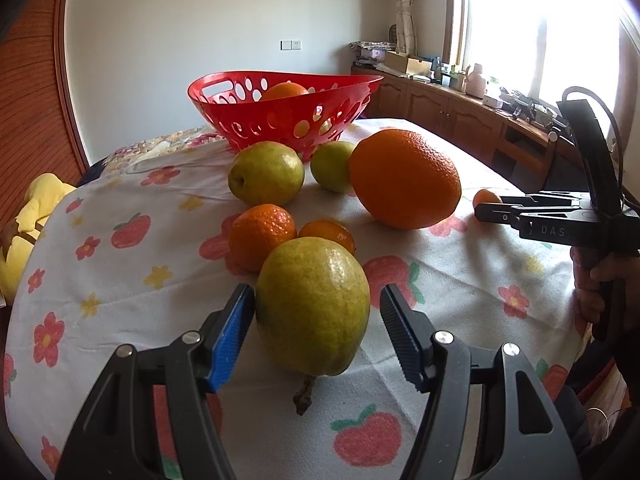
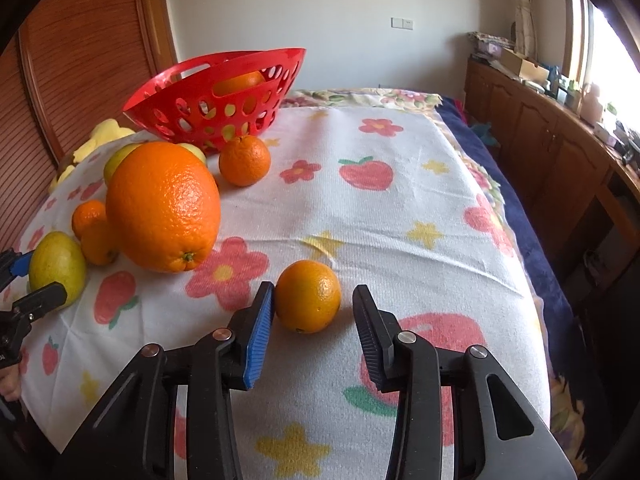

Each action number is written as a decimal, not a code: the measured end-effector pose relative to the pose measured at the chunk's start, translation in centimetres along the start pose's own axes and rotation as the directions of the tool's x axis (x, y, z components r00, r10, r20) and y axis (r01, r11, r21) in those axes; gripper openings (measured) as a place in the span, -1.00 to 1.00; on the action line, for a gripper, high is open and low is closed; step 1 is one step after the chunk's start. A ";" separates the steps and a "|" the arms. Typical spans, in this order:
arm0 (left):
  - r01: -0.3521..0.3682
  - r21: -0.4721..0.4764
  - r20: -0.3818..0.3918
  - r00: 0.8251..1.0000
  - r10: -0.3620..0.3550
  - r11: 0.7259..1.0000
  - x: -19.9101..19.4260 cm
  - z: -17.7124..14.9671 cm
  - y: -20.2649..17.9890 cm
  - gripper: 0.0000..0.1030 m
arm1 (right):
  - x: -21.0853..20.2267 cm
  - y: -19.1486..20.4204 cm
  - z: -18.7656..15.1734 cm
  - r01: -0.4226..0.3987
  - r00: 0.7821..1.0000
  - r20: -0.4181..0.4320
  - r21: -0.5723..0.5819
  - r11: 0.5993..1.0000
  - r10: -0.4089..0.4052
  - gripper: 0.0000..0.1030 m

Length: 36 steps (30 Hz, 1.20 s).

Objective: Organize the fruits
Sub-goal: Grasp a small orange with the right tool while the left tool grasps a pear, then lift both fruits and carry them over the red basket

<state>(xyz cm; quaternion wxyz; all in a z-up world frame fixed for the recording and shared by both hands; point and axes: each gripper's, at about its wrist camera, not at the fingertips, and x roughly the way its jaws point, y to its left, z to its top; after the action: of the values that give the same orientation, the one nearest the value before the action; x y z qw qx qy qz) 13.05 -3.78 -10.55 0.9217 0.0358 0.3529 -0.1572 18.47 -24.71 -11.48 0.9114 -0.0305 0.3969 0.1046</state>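
L hand-held gripper (image 1: 316, 322) straddles a green pear (image 1: 312, 306), stem end toward it, blue pad touching, other pad just clear: no grip yet. R hand-held gripper (image 2: 314, 316) likewise brackets a small orange (image 2: 308, 297), one pad touching, unheld. Red basket (image 1: 280, 120) sits far, behind the fruit. Surface: flower-print cloth (image 2: 400, 220) on a bed; cabinets, window at right.

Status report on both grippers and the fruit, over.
Left gripper open around pear. Right gripper open around small orange. Basket path unobstructed.
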 end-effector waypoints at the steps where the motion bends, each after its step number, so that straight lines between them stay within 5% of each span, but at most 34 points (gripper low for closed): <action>1: 0.001 0.000 -0.004 1.000 -0.001 1.000 0.1 0.0 0.0 0.27 | 0.1 0.1 0.0 -0.003 1.000 -0.005 -0.004 1.000 0.003 -0.22; 13: 0.011 -0.015 -0.019 1.000 -0.011 1.000 0.4 -0.2 0.4 0.27 | 0.4 0.5 -0.1 -0.010 1.000 -0.019 -0.034 0.999 0.010 -0.38; 18: 0.019 -0.022 -0.009 1.000 -0.019 1.000 0.5 -0.3 0.5 0.11 | 0.2 0.3 -0.1 -0.031 0.999 -0.011 -0.019 0.999 0.031 -0.38; 36: 0.034 -0.048 -0.032 0.999 -0.036 0.998 0.8 -0.4 1.1 0.11 | 0.0 0.3 -0.2 -0.043 0.999 0.001 -0.018 0.999 0.043 -0.38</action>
<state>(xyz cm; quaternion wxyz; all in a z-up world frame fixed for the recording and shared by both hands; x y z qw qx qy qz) 13.69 -2.88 -11.38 0.9135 0.0104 0.3720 -0.1644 18.24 -24.46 -11.61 0.9089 -0.0301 0.3958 0.1280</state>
